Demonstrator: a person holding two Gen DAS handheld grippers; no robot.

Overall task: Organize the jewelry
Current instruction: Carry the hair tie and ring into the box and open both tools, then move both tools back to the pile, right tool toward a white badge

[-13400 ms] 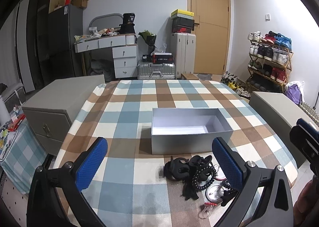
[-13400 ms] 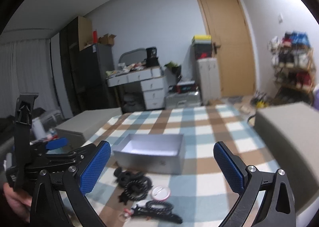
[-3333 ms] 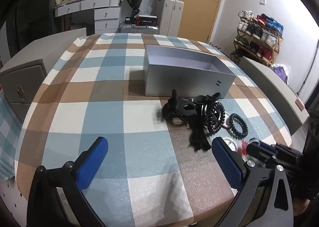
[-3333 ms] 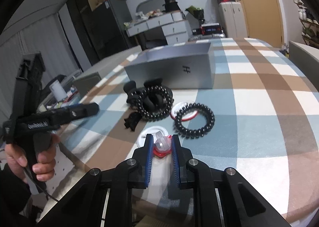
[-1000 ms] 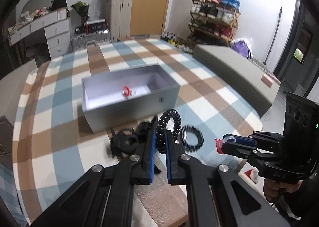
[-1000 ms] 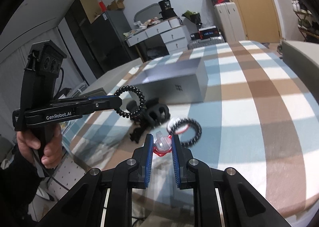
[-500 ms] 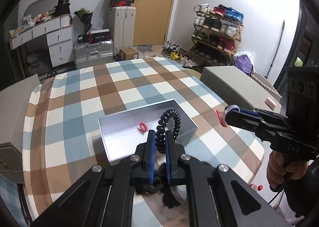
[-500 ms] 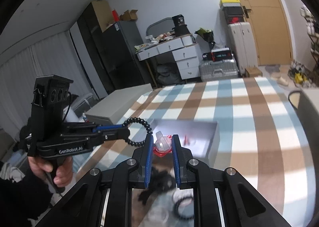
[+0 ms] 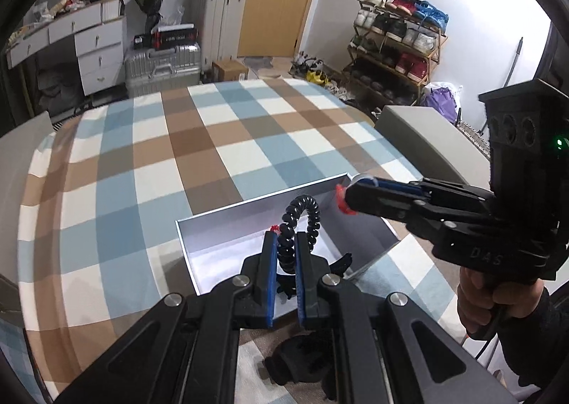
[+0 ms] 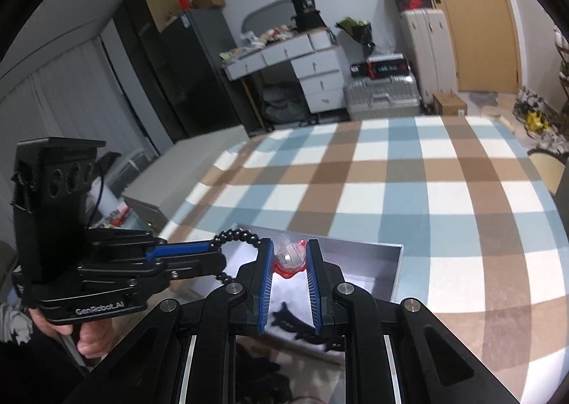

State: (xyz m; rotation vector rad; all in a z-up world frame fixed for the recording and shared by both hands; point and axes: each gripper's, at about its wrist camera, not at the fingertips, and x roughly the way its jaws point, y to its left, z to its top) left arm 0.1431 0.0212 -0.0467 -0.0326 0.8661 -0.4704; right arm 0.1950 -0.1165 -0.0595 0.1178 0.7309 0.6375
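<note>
at frame centre, a black coil hair tie point(image 9: 300, 222) is pinched by the left gripper point(image 9: 284, 247) above the grey box point(image 9: 249, 214); a red-and-clear clip point(image 10: 291, 256) is clamped by the right gripper point(image 10: 290, 258).

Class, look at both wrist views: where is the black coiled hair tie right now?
The black coiled hair tie is pinched in the left gripper, held above the open grey box, beside the right gripper.

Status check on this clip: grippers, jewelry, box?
Left gripper shut on black spiral hair tie. Right gripper shut on red-and-clear plastic ring. Both over open grey box. Nothing blocking it.
</note>
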